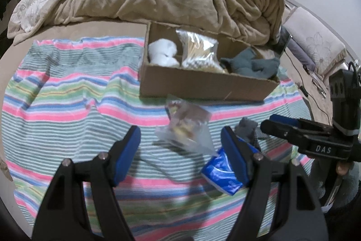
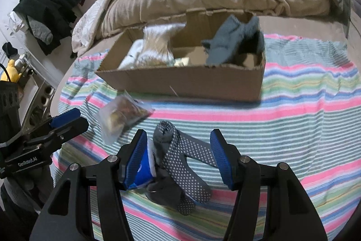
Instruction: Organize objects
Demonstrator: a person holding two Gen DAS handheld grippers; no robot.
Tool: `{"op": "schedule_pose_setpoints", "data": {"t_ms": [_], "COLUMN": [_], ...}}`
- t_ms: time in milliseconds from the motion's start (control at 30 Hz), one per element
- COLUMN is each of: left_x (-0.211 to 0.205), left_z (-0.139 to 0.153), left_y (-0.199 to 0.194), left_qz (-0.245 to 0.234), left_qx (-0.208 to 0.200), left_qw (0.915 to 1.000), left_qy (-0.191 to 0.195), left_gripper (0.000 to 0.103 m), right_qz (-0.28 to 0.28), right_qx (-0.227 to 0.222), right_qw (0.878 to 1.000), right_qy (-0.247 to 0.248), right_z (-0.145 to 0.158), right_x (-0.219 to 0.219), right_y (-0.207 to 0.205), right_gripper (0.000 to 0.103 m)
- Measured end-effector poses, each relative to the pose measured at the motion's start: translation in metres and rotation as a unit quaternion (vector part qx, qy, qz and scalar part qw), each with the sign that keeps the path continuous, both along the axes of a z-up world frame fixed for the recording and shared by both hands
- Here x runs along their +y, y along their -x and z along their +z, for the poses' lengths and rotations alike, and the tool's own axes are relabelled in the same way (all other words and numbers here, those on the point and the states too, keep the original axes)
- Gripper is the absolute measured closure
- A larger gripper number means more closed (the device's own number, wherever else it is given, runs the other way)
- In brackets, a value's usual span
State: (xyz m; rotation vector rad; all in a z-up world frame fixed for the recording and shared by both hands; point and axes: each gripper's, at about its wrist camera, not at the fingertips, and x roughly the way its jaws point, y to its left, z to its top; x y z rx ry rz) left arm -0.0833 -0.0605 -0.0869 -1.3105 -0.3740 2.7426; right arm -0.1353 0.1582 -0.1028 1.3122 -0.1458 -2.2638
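In the left wrist view, the left gripper [image 1: 180, 150] hung with its fingers spread wide and holding nothing, above a clear plastic snack bag [image 1: 187, 128] on the striped blanket [image 1: 67, 105]. A blue packet [image 1: 222, 173] lay just beside its right finger. Beyond stood the cardboard box [image 1: 203, 83] holding a white bundle [image 1: 163, 52], a clear bag of sticks [image 1: 199, 51] and a grey-green cloth [image 1: 250, 63].

In the right wrist view, the right gripper [image 2: 178, 159] was also wide and empty over grey dotted socks [image 2: 180, 164].
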Motion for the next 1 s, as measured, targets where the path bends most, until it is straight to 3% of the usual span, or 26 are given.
{"op": "schedule_pose_setpoints", "data": {"t_ms": [333,533,600,767,1000], "left_x": [0.01,0.017,0.02,0.023,0.02], "left_z": [-0.018,-0.038,-0.042,-0.044,-0.037], "left_y": [0.017,0.032,0.034,0.035,0.025], "left_qz": [-0.01,-0.026,-0.032,-0.043,-0.037], "left_qx": [-0.012,-0.033,-0.036,-0.034,-0.023], "left_qw": [0.9997,0.9989,0.9986,0.9984,0.999], "left_qy": [0.018,0.02,0.02,0.014,0.008], "left_gripper": [0.028,0.029,0.035,0.051,0.054], "right_qz": [0.016,0.045,0.049,0.048,0.036], "right_qx": [-0.023,-0.016,-0.014,-0.001,0.031], "right_qw": [1.0,0.999,0.999,0.999,0.999], "right_qy": [0.003,0.0,0.0,-0.001,0.007], "right_z": [-0.023,-0.027,-0.028,-0.022,0.003], "right_x": [-0.011,-0.02,-0.021,-0.017,-0.009], "right_y": [0.002,-0.003,-0.004,-0.006,-0.009], "right_gripper": [0.042,0.066,0.076,0.082,0.082]}}
